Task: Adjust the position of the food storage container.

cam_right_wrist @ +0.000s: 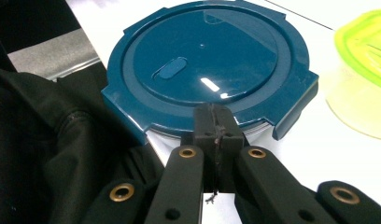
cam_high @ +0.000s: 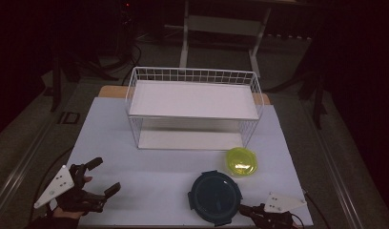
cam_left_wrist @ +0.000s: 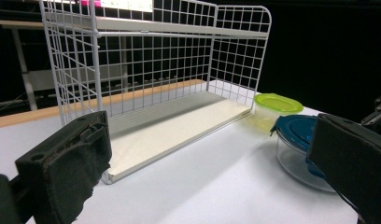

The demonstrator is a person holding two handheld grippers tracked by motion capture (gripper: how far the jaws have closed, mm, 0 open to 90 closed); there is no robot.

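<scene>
Right-hand tongs sit pinched shut against the rim of the round blue-lidded clear container at the desk's near edge — seemingly nudging, not gripping. Left tongs gape empty by the near-left corner; next, reopen and straddle a lid tab — perhaps toward the white wire shelf rack.

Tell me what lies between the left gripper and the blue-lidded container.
Nothing: in the high view, bare white tabletop runs from the open left gripper to the blue-lidded container. The left gripper view agrees.
</scene>
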